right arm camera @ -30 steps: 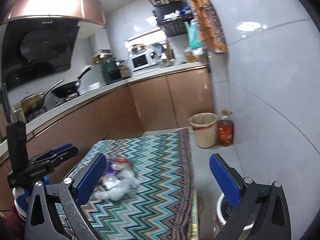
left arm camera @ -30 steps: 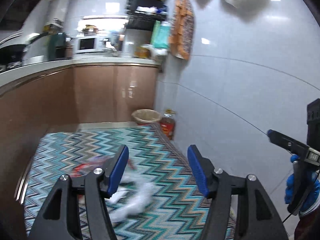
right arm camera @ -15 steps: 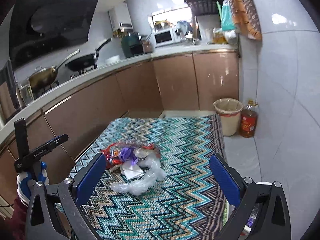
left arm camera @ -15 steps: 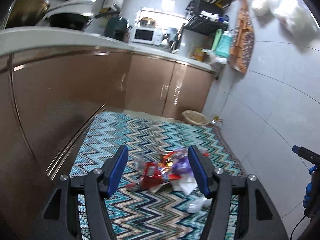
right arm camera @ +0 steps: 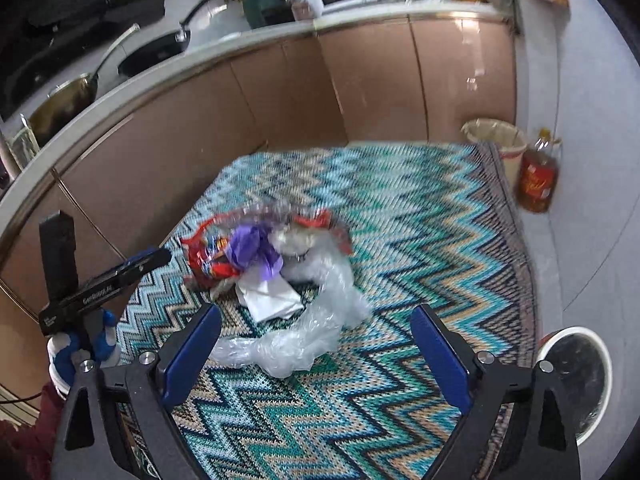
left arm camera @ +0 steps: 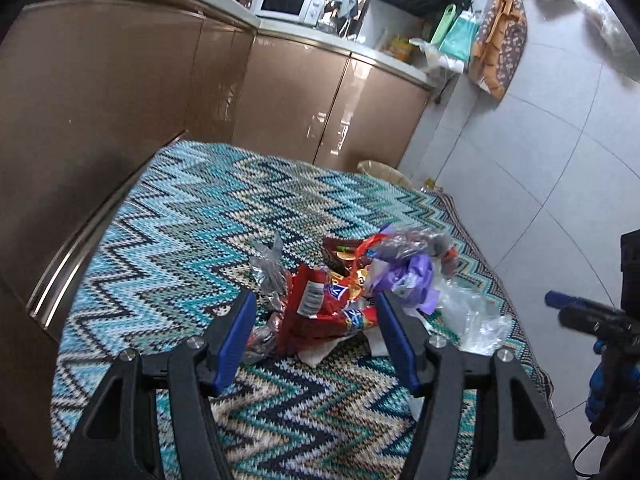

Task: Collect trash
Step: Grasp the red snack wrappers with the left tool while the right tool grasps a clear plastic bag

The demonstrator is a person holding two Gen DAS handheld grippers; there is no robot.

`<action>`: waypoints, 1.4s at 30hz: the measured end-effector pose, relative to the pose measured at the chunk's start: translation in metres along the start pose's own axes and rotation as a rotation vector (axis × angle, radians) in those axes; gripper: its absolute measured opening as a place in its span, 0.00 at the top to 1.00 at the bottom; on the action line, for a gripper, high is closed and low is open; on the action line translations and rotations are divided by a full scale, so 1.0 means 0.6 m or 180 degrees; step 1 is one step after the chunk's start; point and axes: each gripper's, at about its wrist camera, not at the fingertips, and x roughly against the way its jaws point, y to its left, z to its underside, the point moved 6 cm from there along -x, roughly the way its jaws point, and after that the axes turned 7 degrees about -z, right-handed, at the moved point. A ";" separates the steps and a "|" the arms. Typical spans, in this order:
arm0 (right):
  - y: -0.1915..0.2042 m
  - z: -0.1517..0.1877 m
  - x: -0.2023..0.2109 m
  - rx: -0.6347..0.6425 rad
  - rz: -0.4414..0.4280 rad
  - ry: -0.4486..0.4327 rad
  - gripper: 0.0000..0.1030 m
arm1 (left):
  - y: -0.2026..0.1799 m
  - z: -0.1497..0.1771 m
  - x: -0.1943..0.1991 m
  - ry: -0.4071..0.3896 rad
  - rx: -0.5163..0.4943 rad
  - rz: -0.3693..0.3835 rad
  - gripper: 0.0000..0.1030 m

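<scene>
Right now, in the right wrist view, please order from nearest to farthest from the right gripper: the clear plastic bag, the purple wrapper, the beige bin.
From the right gripper:
1. clear plastic bag, just ahead, between the open jaws.
2. purple wrapper, farther, ahead-left in the pile.
3. beige bin, farthest, beyond the rug's far right corner.

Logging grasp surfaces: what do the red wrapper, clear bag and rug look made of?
Red wrapper: glossy printed plastic film, silvery inside, sharply crinkled. Clear bag: thin see-through plastic, likely polyethylene, softly crumpled with highlights. Rug: matte woven or knitted textile, its zigzag stitches visible.
</scene>
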 end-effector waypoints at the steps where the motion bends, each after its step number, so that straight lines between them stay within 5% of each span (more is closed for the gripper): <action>1: -0.001 0.001 -0.010 -0.0015 -0.0012 0.0036 0.09 | -0.001 0.000 -0.007 0.0021 0.0003 0.0011 0.42; 9: -0.027 0.017 -0.079 -0.0251 -0.0148 0.0309 0.26 | 0.000 0.007 -0.059 0.0188 0.0061 0.0061 0.44; 20: -0.039 0.031 -0.102 -0.0365 -0.0328 0.0410 0.84 | 0.007 0.021 -0.069 0.0277 0.0186 0.0116 0.80; 42: 0.026 0.045 0.008 -0.0046 -0.0315 0.0117 0.90 | 0.052 0.046 0.055 0.0000 0.0439 0.0032 0.84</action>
